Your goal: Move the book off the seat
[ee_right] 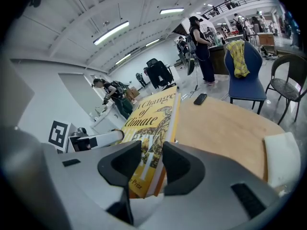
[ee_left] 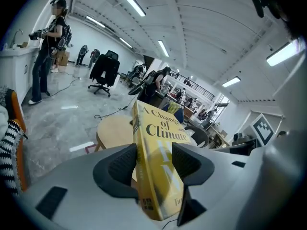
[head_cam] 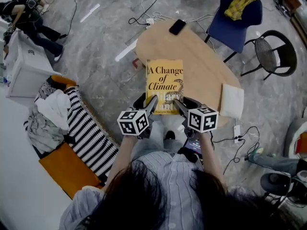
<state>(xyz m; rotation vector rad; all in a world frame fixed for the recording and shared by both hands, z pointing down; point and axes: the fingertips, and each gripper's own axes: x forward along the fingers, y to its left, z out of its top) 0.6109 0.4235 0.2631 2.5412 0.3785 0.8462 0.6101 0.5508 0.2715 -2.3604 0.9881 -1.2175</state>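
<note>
A yellow book (head_cam: 164,83) titled "A Change of Climate" is held face up by its near end, its far part over the edge of the oval wooden table (head_cam: 204,63). My left gripper (head_cam: 153,102) is shut on its left near corner and my right gripper (head_cam: 176,103) on its right near corner. In the left gripper view the book (ee_left: 153,143) stands spine-on between the pads of that gripper (ee_left: 154,164). In the right gripper view the book (ee_right: 154,121) is clamped in the right gripper (ee_right: 152,161). A black seat (head_cam: 193,102) shows just below the book's near end.
On the table lie a black phone (head_cam: 177,27) at the far side and a white folded cloth (head_cam: 232,101) at the right. A blue chair (head_cam: 237,20) and a black mesh chair (head_cam: 270,51) stand beyond. A striped cushion (head_cam: 88,131) lies on the sofa at the left. Cables cross the floor.
</note>
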